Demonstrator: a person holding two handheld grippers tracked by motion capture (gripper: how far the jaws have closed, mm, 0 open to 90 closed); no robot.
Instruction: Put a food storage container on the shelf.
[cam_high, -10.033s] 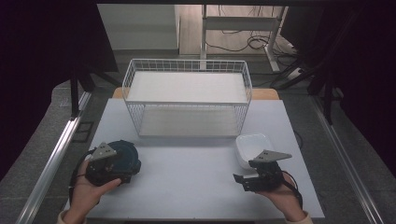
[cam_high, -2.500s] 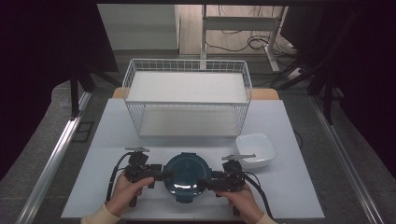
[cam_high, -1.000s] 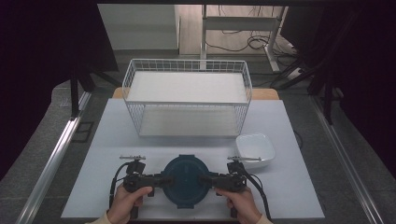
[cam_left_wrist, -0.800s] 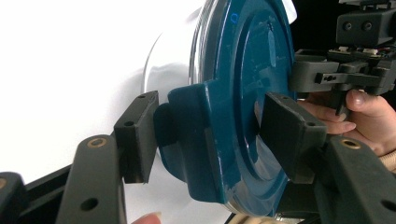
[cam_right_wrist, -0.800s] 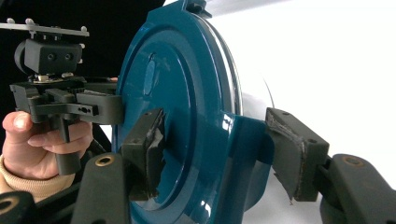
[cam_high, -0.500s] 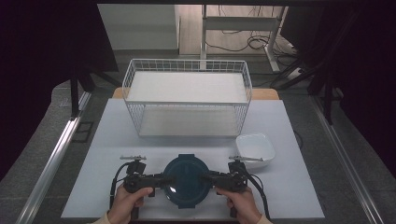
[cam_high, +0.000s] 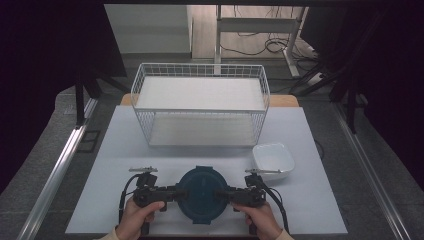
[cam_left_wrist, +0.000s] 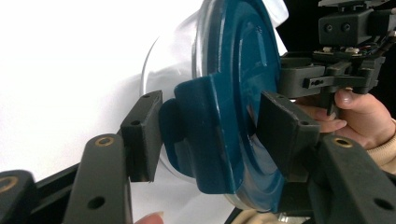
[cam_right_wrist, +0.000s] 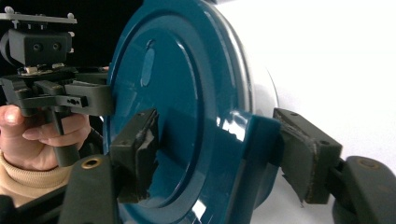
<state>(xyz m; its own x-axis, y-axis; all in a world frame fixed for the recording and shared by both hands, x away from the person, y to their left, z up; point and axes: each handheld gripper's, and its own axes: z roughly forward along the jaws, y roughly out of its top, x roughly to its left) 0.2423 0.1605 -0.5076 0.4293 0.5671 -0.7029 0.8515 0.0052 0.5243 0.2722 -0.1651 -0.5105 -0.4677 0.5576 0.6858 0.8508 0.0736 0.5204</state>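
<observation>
left gripper (cam_high: 172, 192) clamped the left latch tab of the blue-lidded container (cam_high: 201, 194) | container sat on the white table (cam_high: 110, 165), front centre | right gripper (cam_high: 225, 194) straddled the right latch tab, jaws just opening, pad contact unclear

Both grippers were black. The left gripper (cam_high: 172, 192) carried a grey three-cornered plate at its twelve o'clock, and a black cable looped off at nine o'clock. The right gripper (cam_high: 224, 194) matched, its cable trailing toward four o'clock. The jaws bore brass-coloured screws and worn dark pads. The sleeve cuffs (cam_right_wrist: 18, 182) were tan ribbed knit.
</observation>
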